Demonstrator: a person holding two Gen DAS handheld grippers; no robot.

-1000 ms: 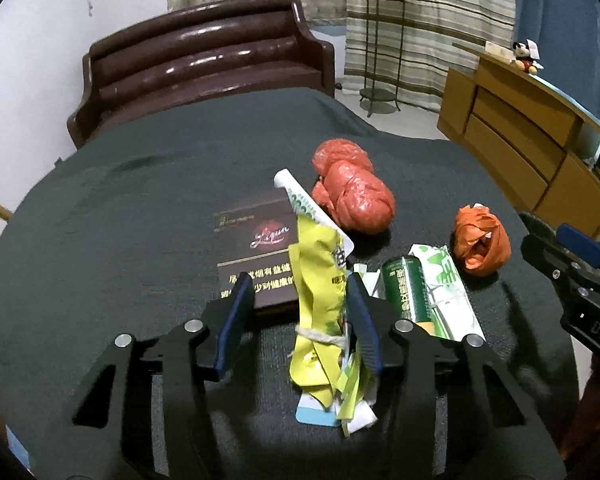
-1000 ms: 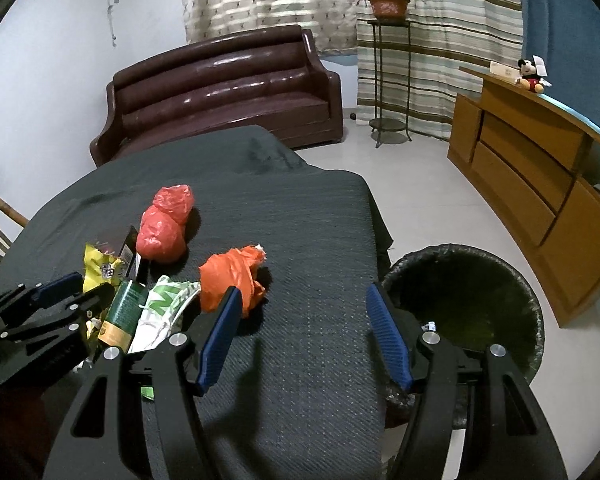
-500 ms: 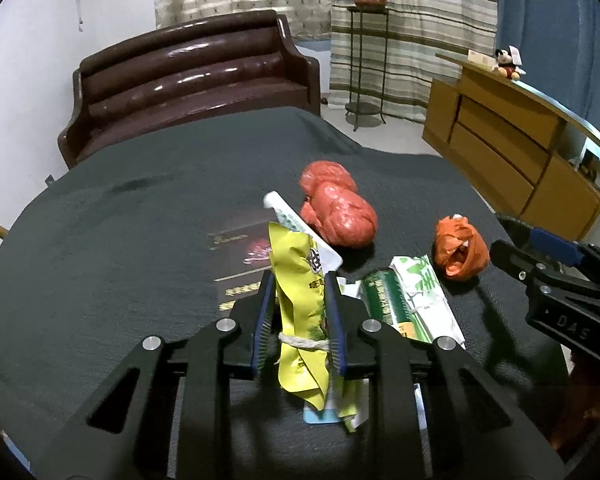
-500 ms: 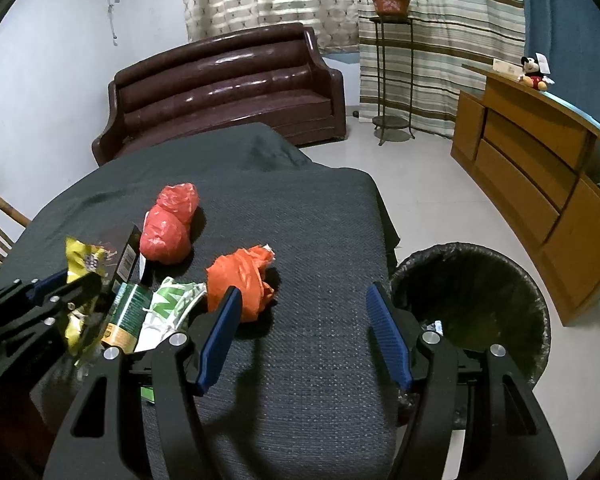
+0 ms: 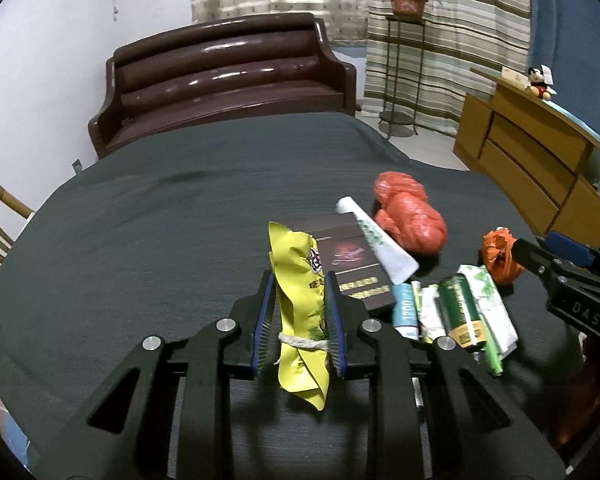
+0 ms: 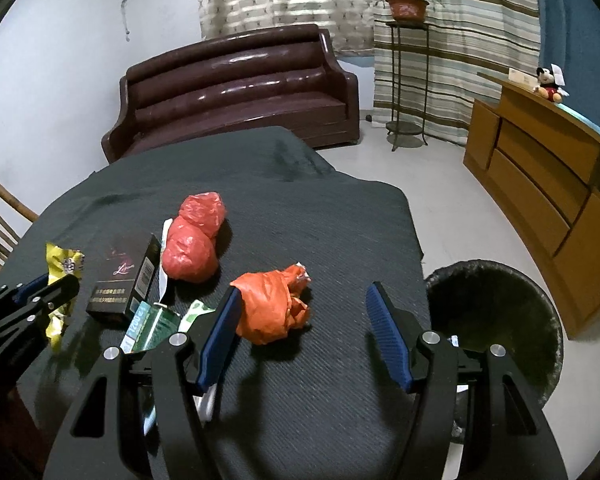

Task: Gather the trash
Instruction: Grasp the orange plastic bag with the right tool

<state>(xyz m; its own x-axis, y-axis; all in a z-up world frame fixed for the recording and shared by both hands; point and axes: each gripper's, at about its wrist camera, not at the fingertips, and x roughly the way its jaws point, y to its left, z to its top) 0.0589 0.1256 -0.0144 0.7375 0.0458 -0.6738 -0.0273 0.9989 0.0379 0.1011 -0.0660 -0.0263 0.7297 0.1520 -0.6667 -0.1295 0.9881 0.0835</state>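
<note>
Left wrist: yellow wrapper between gripper jaws

Two handheld grippers are seen, each built from matte black plastic. The left gripper fills the lower centre of its own view: two angular black arms with triangular cut-outs are joined by round silver screws, and its fingers are faced with blue ribbed pads. The right gripper is shaped the same in its own view, with blue pads and silver screw heads. At the right edge of the left view, white letters reading "DAS" are printed on its black body.
</note>
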